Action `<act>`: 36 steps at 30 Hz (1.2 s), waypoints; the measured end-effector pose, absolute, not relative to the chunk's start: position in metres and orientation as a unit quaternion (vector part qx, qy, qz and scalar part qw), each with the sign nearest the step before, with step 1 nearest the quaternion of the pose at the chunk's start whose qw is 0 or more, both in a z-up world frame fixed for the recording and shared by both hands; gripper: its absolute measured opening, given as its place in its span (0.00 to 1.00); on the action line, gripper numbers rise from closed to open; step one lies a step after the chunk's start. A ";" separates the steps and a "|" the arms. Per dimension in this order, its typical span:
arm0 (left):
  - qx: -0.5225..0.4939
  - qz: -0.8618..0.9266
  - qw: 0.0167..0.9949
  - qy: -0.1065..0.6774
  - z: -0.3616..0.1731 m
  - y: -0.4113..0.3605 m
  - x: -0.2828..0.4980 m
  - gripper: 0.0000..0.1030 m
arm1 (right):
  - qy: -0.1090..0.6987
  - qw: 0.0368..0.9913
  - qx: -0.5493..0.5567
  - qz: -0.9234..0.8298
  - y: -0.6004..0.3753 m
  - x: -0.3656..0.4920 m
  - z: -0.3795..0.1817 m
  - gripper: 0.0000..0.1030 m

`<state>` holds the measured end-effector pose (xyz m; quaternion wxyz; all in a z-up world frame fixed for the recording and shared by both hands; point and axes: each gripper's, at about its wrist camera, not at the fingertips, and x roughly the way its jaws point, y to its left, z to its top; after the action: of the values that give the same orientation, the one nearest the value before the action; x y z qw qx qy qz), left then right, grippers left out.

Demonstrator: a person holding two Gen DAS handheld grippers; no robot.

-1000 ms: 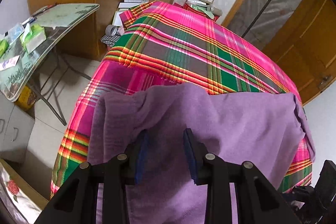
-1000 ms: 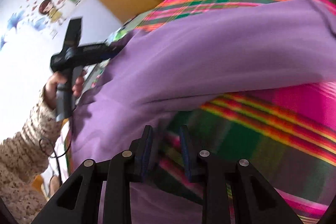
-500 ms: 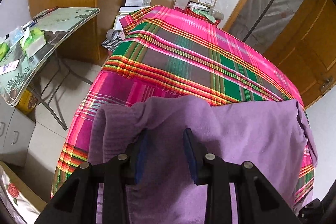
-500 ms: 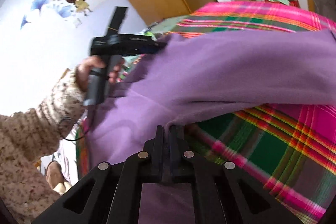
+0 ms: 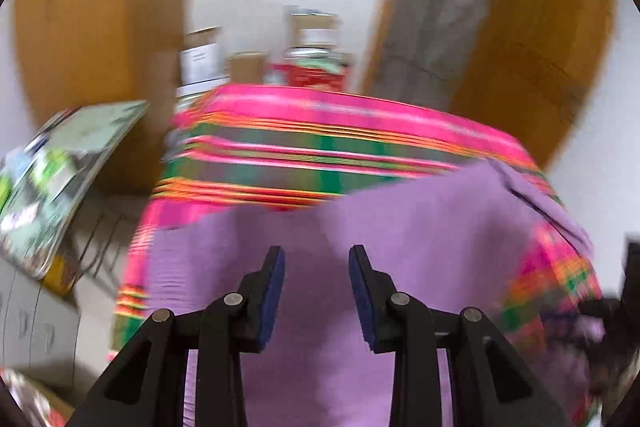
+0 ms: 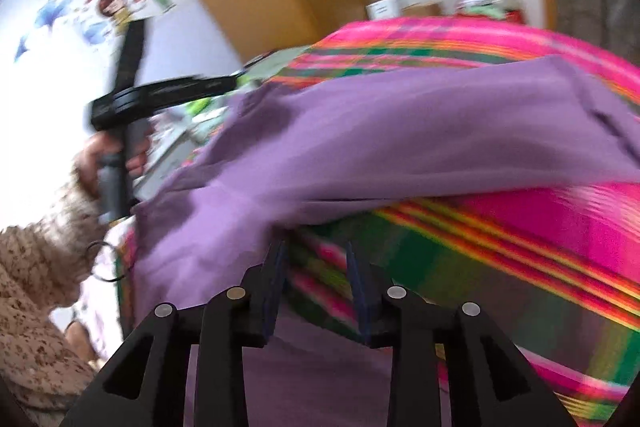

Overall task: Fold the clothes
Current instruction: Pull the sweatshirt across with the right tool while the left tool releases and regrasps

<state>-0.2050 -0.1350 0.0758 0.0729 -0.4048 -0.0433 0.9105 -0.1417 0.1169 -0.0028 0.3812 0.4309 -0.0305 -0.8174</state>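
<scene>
A purple garment [image 5: 400, 239] lies spread over the near part of a table covered with a pink, green and orange plaid cloth [image 5: 312, 147]. My left gripper [image 5: 316, 269] hovers open above the garment, and its pads press nothing. In the right wrist view the garment [image 6: 400, 131] drapes across the plaid cloth [image 6: 540, 227]. My right gripper [image 6: 316, 259] has its jaws opening beside the garment's lower edge, with only plaid cloth showing between its fingertips. A hand [image 6: 104, 155] in a speckled sleeve holds the left gripper's handle at the garment's left edge. Both views are blurred.
A folding side table [image 5: 60, 167] with small items stands left of the covered table, above a white drawer unit [image 5: 28, 327]. Cardboard boxes [image 5: 200, 55] sit on the floor at the back. Wooden cupboards [image 5: 80, 27] and a door [image 5: 540, 47] flank the room.
The right gripper was shut at the garment's edge half a second ago and now stands apart. The left gripper has risen and swung, so more of the far room shows.
</scene>
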 end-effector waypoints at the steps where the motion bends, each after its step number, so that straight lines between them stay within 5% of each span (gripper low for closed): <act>1: -0.412 0.905 0.100 -0.027 0.077 -0.119 -0.202 0.33 | -0.030 0.360 0.428 -0.828 0.130 -0.144 -0.002 0.32; 6: -0.429 0.871 0.226 0.078 0.068 -0.029 -0.178 0.33 | -0.011 0.207 0.409 -0.889 0.202 -0.157 0.001 0.32; 13: -0.463 0.841 0.230 0.161 0.038 0.027 -0.173 0.33 | 0.022 0.040 0.385 -0.922 0.279 -0.180 -0.006 0.38; 19: -0.475 0.837 0.195 0.189 0.024 0.036 -0.177 0.33 | 0.146 0.019 0.380 -0.913 0.276 -0.201 -0.022 0.39; 27: -0.489 0.831 0.159 0.213 0.005 0.035 -0.182 0.33 | 0.204 0.014 0.380 -0.902 0.277 -0.231 -0.039 0.39; 31: -0.492 0.830 0.156 0.211 0.003 0.032 -0.183 0.33 | 0.213 0.007 0.374 -0.903 0.281 -0.241 -0.036 0.18; 36: -0.494 0.829 0.160 0.208 0.002 0.028 -0.182 0.24 | 0.211 -0.022 0.351 -0.912 0.289 -0.265 -0.026 0.14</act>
<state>-0.1818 0.0280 0.0025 0.1604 -0.4938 0.2082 0.8289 -0.2651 0.2895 -0.0260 -0.0224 0.3511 0.2112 -0.9120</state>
